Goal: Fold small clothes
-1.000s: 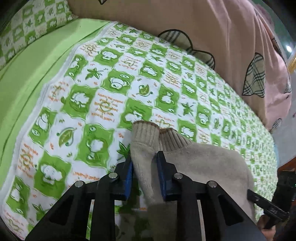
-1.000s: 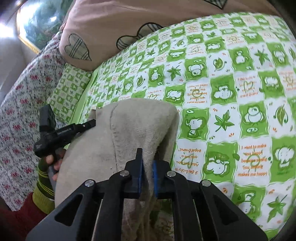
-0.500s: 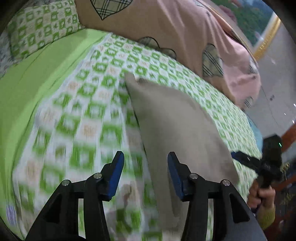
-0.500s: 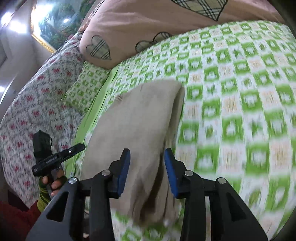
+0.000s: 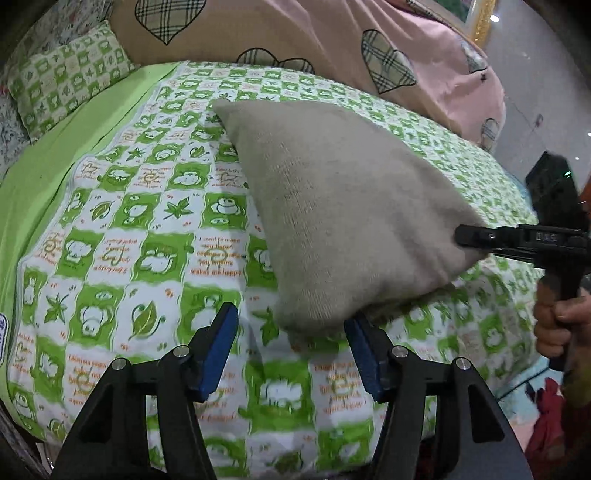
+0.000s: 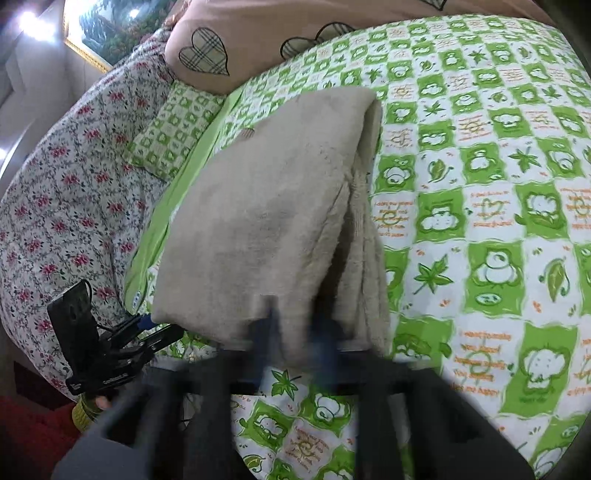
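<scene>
While one folded beige knit garment (image 5: 343, 206) lies flat on the green-and-white checked bedsheet (image 5: 147, 236), the left claw (image 5: 291, 354) hangs just before its near corner with the two blue-padded fingers (image 5: 218, 343) spread wide, holding nothing. In the right wrist view the same garment (image 6: 266, 221) shows stacked layers along its right edge, and the right claw (image 6: 295, 339) is smeared by motion blur at the garment's near hem; I cannot tell how far it is open or whether it holds cloth. In the left wrist view the right claw's black tip (image 5: 469, 236) sits at the garment's right corner, with the person's hand (image 5: 557, 317) on the handle.

Around the garment: one large pink quilt with plaid hearts (image 5: 295, 40) heaped along the far side of the bed, one small green checked pillow (image 5: 62, 88) at the far left, a plain green strip of sheet (image 5: 55, 166) beside it, and a floral cover (image 6: 62, 192) beyond. One gilt-framed picture (image 6: 103, 33) hangs on the wall.
</scene>
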Tool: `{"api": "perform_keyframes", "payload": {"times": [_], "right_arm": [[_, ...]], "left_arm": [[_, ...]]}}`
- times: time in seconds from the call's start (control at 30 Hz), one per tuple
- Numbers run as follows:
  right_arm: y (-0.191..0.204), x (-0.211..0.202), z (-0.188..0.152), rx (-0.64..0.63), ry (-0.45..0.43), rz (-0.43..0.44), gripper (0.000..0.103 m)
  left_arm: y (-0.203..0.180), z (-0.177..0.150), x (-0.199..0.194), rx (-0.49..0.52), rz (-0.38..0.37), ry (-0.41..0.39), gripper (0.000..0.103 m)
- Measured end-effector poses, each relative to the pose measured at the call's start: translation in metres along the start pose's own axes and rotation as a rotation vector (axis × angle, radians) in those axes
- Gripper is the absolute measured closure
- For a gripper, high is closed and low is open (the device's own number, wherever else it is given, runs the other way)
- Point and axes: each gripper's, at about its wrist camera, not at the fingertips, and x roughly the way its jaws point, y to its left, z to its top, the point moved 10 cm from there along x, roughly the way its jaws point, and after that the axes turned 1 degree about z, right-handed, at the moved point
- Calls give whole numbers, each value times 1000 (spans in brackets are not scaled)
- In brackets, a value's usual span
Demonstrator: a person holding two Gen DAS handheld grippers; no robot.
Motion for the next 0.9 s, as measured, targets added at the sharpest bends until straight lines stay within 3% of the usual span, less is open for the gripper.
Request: {"api": "perform_keyframes", "payload": {"times": [0.07,0.17,0.2,0.23,0.27,0.33,0.53,0.73,0.9], "right_arm": [[9,-8,11,7,-33,37,94],[36,-46,37,3,-168,168,95],[43,-60,45,-6,-214,205,95],[47,-71,49,-24,-244,218,95],[48,-75,49,-44,-250,204,95],[35,-70,42,-74,-222,107,95],[-27,-22,5,-26,-78,-111,95],[-47,8,-13,-45,-24,-196,95],[-51,4,-8,-50,-22,-225,93]], "left_arm": [[3,5,6,5,58,-3,49],[8,3,16,42,202,4,63],[8,2,14,37,222,-7,67],[7,2,12,2,193,-4,79],[6,3,9,-32,167,0,87],[7,6,2,-87,149,-3,90],[19,-6,13,-230,53,84,91],[26,-8,17,-303,-9,105,90],[28,-10,18,-319,-45,114,87]]}}
